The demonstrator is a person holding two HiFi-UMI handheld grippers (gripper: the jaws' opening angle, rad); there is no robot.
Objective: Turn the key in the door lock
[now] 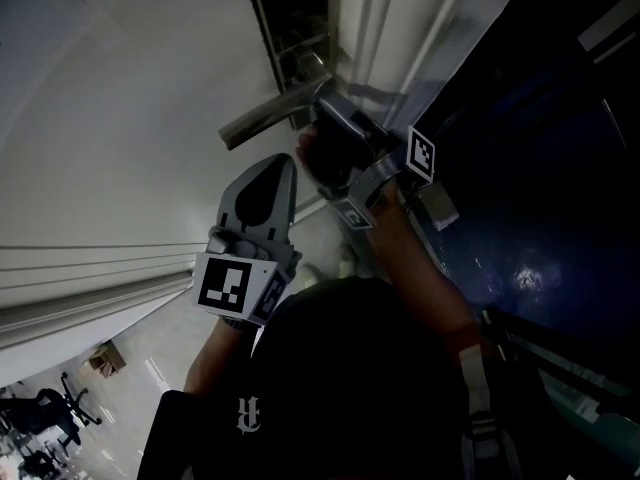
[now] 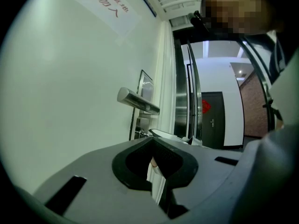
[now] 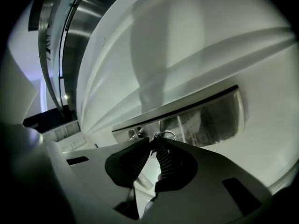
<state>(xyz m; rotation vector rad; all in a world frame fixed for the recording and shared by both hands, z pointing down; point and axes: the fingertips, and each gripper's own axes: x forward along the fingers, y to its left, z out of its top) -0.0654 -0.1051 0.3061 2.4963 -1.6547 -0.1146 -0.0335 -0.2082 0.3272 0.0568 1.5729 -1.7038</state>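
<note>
Room: pale floor (image 1: 160, 360), white door (image 1: 120, 88), steel handle (image 1: 265, 115)
Right gripper (image 3: 154, 143): fingers pinched on key (image 3: 152, 148) at lock plate (image 3: 205, 118)
Left gripper (image 2: 153, 141): fingers together, empty, near handle

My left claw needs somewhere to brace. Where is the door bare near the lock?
Free: the door face left of the lever handle. Crowded: beneath the handle, where the right claw pinches the key.
</note>
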